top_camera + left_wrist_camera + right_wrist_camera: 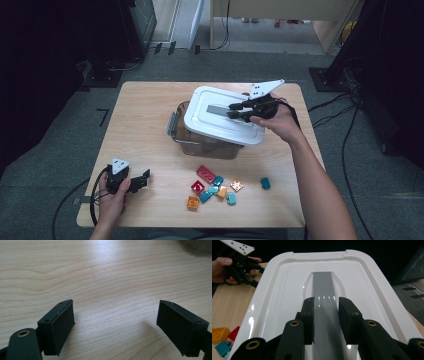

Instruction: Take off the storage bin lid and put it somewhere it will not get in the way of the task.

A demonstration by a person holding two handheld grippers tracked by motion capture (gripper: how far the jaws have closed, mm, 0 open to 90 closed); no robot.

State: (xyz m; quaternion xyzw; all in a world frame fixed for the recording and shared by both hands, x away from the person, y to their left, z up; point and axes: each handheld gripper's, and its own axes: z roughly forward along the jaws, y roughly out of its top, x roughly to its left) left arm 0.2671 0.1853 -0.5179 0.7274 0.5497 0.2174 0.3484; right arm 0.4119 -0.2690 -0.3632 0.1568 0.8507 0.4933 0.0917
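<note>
Wooden table (145, 130) carries everything. Nearest, the left gripper (141, 181) rests spread wide, holding nothing, beside scattered toy bricks (216, 188). Farther back, the right gripper (234, 110) pinches the grey handle (324, 307) of the white lid (220, 116) atop the clear bin (200, 145).

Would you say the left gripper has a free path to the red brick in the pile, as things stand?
Probably yes. The left gripper rests open on the table, and bare wood lies between it and the red brick at the near edge of the pile; nothing stands between them.
</note>
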